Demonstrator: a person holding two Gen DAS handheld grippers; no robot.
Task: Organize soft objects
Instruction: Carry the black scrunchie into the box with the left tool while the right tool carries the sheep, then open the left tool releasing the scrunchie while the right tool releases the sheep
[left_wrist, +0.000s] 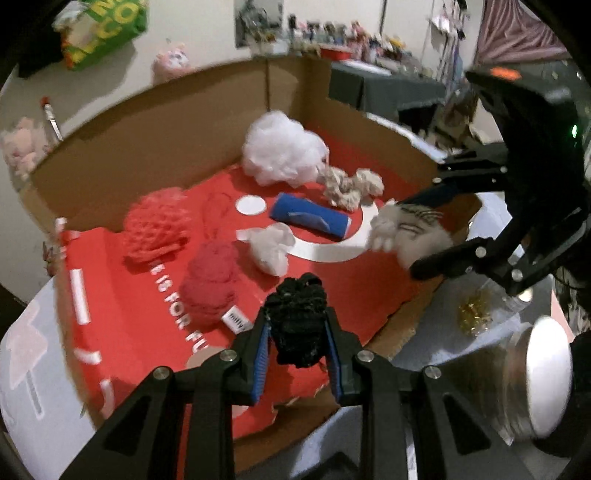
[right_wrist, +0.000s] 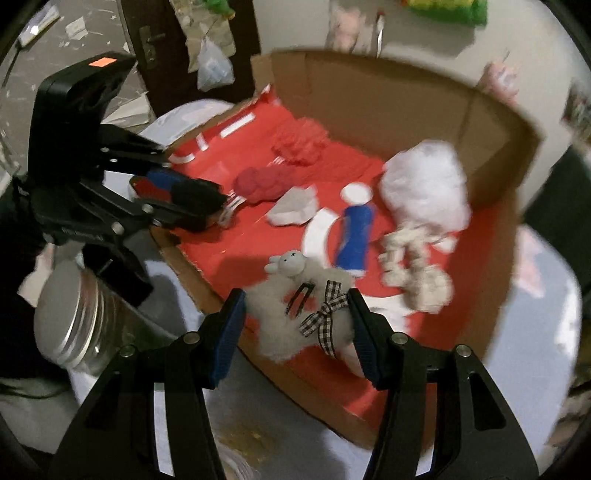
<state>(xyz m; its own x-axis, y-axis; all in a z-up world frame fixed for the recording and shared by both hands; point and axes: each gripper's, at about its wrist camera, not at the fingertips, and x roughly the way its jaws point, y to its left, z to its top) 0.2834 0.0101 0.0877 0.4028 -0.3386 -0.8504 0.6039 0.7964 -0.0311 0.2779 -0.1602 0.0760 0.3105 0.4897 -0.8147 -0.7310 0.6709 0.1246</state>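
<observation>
My left gripper (left_wrist: 297, 332) is shut on a black knitted bundle (left_wrist: 299, 321), held over the near edge of the red-lined cardboard box (left_wrist: 147, 155). My right gripper (right_wrist: 299, 328) is shut on a white fluffy sheep toy (right_wrist: 295, 314) with a checked ribbon, just over the box's front edge. Inside the box lie a white mesh pouf (left_wrist: 280, 147), a cream rope knot (left_wrist: 351, 186), a blue roll (left_wrist: 310, 218), a white cloth scrap (left_wrist: 269, 247), a dark red knit lump (left_wrist: 210, 284) and a red mesh pouf (left_wrist: 157, 225). Each gripper shows in the other's view, the right gripper (left_wrist: 402, 236) and the left gripper (right_wrist: 199, 206).
A glass jar with a metal lid (left_wrist: 532, 376) stands on the pale tabletop beside the box, next to gold bits (left_wrist: 474, 314). The box's cardboard walls (right_wrist: 388, 99) rise at the back and right. Shelves and plush toys (left_wrist: 22, 147) line the wall behind.
</observation>
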